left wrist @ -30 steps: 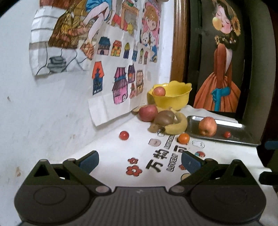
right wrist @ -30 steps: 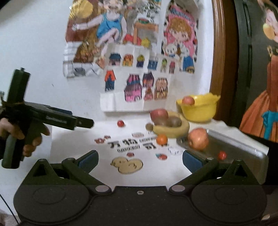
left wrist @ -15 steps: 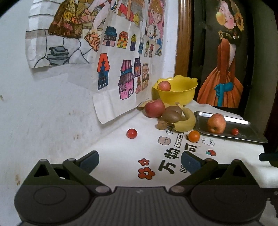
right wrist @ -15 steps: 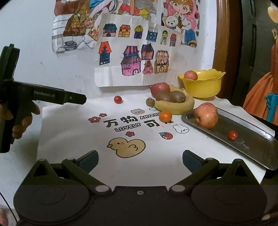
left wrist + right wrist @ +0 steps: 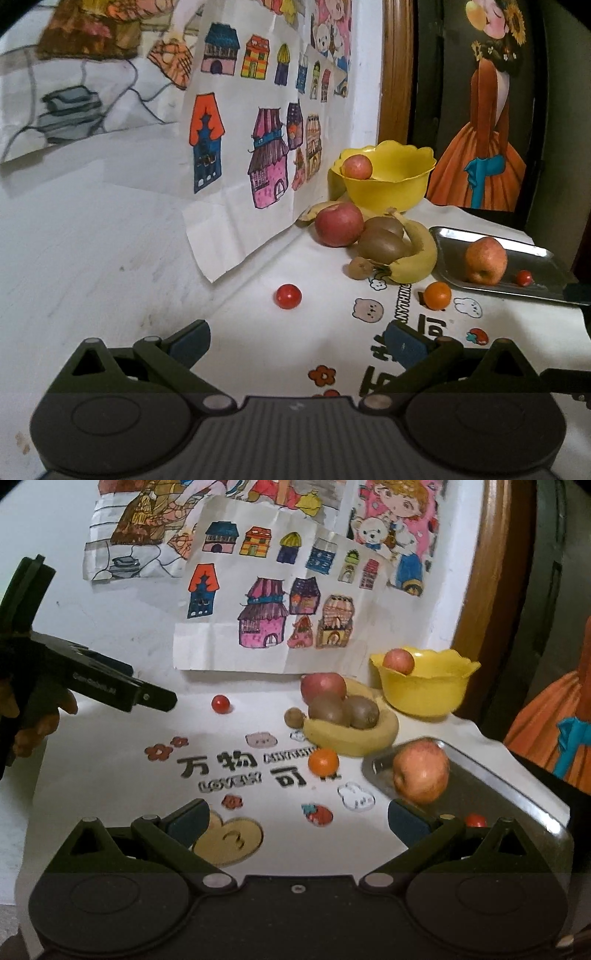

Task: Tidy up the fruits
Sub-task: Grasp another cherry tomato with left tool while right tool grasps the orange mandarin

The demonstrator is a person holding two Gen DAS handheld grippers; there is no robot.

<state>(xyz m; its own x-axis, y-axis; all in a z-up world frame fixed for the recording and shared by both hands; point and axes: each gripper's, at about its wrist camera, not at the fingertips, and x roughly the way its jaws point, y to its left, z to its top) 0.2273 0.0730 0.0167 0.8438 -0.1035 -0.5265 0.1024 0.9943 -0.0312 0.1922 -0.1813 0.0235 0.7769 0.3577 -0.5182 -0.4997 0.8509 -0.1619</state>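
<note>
My left gripper (image 5: 297, 341) is open, low over the white mat, with a cherry tomato (image 5: 287, 295) just ahead of it near the wall. Behind lie a red apple (image 5: 339, 223), two kiwis (image 5: 381, 245), a banana (image 5: 415, 258) and a small orange (image 5: 437, 295). A yellow bowl (image 5: 391, 188) holds one apple (image 5: 356, 166). The metal tray (image 5: 535, 254) carries an apple (image 5: 485, 260) and a cherry tomato (image 5: 523, 277). My right gripper (image 5: 297, 821) is open over the mat, its right finger near the tray's apple (image 5: 421, 770). The left gripper (image 5: 157, 700) shows there, pointing at the tomato (image 5: 221, 703).
The white wall with taped drawings (image 5: 258, 122) runs close along the left. A wooden frame (image 5: 397, 66) and a dark panel with a painted figure (image 5: 487, 122) stand behind the bowl. A hand (image 5: 37, 720) holds the left gripper. The printed mat (image 5: 221, 771) covers the table.
Both grippers have moved forward toward the fruit. The left one has closed in on the cherry tomato by the wall; the right one has come up to the tray's near end.
</note>
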